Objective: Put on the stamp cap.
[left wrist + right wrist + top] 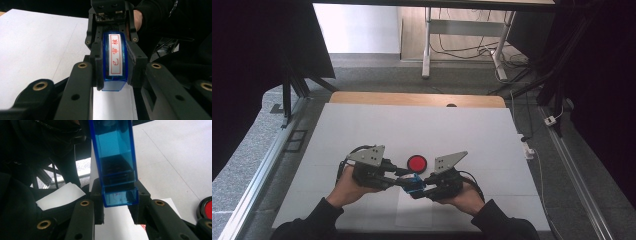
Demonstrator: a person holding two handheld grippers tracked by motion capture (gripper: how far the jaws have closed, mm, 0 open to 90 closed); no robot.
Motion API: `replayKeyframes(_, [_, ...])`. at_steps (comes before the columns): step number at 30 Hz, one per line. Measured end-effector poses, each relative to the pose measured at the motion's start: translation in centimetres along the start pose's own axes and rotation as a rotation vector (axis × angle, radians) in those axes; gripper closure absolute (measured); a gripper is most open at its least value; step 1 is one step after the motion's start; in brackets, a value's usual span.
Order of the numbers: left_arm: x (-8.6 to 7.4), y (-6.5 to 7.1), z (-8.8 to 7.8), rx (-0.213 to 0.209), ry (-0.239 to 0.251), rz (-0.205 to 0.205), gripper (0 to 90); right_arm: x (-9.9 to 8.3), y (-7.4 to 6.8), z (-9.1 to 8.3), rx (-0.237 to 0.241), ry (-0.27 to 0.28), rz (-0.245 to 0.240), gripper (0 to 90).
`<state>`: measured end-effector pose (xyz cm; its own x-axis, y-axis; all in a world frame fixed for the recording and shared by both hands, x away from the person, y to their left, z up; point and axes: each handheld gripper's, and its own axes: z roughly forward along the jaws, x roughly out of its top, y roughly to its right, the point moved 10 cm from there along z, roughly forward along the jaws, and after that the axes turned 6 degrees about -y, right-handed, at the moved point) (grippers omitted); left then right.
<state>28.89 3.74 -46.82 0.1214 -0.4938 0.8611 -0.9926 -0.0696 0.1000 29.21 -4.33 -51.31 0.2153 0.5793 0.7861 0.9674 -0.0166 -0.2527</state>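
Hands low and close together, left gripper (404, 176) and right gripper (421, 186) both clamping blue stamp (413, 183).

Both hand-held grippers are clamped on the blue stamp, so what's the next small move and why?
Probably open one hand-held gripper, likely the left, while the right keeps hold. The blue stamp sits pinched at both ends above the table, beside the red ink pad, so neither hand can carry it over alone.

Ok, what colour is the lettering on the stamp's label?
Red, framed in red on a white label of the blue stamp; clearest in the left gripper view.
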Motion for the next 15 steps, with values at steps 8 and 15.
replayKeyframes(8, [-0.12,0.07,0.11,-0.017,0.002,0.000,70.2,0.18,-0.23,0.02,0.000,0.001,-0.017,68.8])
replayKeyframes(15, [-0.10,0.08,0.09,-0.043,0.026,-0.013,70.2,0.38,-0.43,-0.15,0.000,0.012,-0.043,68.9])
